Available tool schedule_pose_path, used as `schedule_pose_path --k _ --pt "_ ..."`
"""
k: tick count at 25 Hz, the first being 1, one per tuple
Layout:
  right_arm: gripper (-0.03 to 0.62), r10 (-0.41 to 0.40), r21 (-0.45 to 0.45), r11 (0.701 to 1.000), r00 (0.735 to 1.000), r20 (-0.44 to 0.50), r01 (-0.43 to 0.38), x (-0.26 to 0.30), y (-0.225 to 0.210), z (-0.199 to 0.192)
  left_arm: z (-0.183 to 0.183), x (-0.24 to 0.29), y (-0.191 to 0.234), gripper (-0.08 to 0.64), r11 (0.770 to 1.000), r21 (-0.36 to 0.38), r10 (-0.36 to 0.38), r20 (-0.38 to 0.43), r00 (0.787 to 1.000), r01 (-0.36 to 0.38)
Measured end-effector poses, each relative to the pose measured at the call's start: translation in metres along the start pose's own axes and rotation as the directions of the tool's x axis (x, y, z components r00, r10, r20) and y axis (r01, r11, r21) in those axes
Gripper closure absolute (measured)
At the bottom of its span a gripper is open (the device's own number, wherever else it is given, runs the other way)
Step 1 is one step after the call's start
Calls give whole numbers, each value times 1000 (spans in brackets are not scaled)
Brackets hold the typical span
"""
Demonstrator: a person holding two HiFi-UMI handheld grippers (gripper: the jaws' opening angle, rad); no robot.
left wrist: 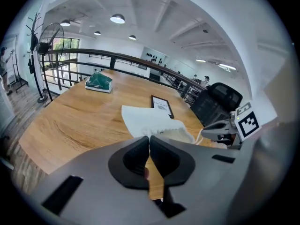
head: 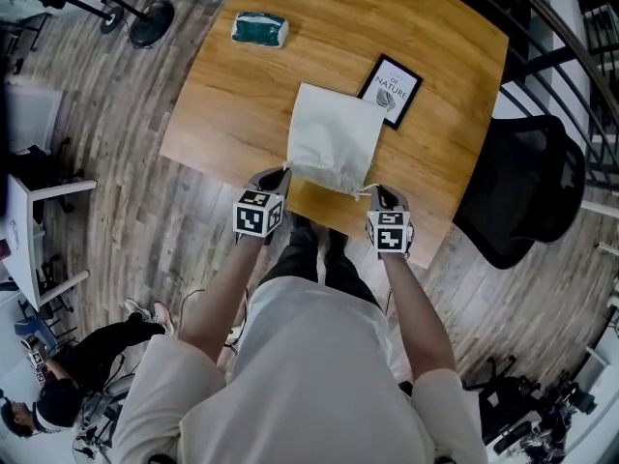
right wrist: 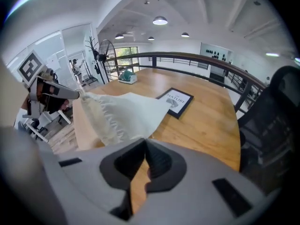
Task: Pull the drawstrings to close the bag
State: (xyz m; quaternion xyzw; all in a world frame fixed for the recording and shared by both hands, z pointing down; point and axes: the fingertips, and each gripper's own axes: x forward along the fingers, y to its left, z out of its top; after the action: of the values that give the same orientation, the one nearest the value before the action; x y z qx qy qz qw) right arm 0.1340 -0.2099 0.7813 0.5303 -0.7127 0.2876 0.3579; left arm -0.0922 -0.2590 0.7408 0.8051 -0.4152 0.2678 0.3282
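A white cloth drawstring bag lies on the wooden table, its gathered mouth puckered at the near edge. My left gripper is shut at the mouth's left corner, pinching the drawstring there. My right gripper is shut at the right corner, with a thin cord running into its tips. In the left gripper view the shut jaws point at the bag, and the cord leads to the right gripper. In the right gripper view the bag stretches toward the left gripper.
A black-framed "Nature" print lies just beyond the bag. A green tissue pack sits at the table's far left. A black office chair stands to the right of the table. A floor fan stands at the far left.
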Motion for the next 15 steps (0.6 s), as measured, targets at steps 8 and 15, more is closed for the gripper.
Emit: schedule_pose_path --k 8,15 --pt "584 -83 -106 990 994 73 91 -39 -45 36 33 -43 -17 561 995 47 -89 18 996 88" --pt "584 -165 -175 967 980 115 184 -74 -78 55 45 -75 -16 561 996 4 -84 73 994 84"
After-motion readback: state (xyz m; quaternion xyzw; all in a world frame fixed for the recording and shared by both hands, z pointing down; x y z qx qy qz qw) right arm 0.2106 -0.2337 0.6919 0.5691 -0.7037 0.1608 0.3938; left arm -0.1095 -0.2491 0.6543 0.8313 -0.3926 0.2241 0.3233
